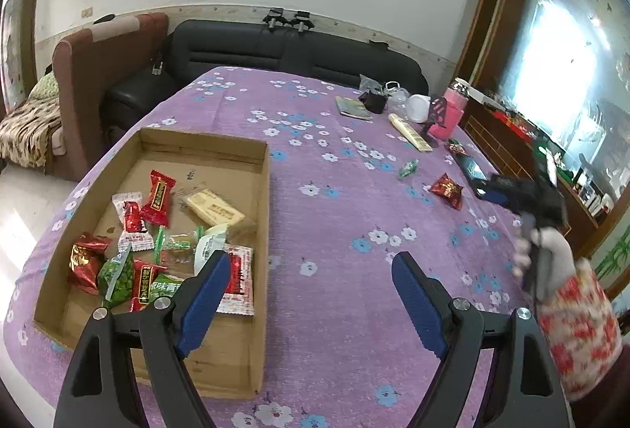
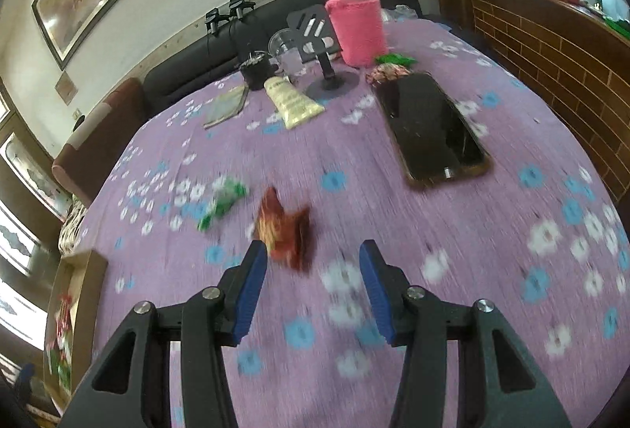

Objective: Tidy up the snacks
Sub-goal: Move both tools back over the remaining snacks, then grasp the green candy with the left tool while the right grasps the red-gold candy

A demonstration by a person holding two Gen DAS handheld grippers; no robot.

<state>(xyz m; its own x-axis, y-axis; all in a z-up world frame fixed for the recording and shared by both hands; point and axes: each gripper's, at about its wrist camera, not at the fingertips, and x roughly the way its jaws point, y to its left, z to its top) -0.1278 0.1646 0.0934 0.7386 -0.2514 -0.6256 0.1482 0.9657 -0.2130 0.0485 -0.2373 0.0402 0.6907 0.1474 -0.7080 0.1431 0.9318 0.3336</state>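
A shallow cardboard box (image 1: 252, 231) lies on the purple flowered tablecloth and holds several snack packets (image 1: 157, 197), red, green and white. My left gripper (image 1: 311, 266) is open and empty, with its left finger over the box's right part. A red snack packet (image 1: 446, 189) and a small green candy (image 1: 407, 168) lie loose on the cloth. In the right wrist view the red packet (image 2: 285, 231) lies just ahead of my open, empty right gripper (image 2: 313, 252), near its left fingertip. The green candy (image 2: 222, 201) lies to its left.
A black phone (image 2: 433, 128) lies ahead right. A pink-sleeved flask (image 2: 354, 22), a phone stand (image 2: 327, 73), a cream tube (image 2: 293, 103), a black cup (image 2: 256, 71) and a booklet (image 2: 226, 107) stand at the table's far side. A dark sofa (image 1: 275, 50) lies beyond.
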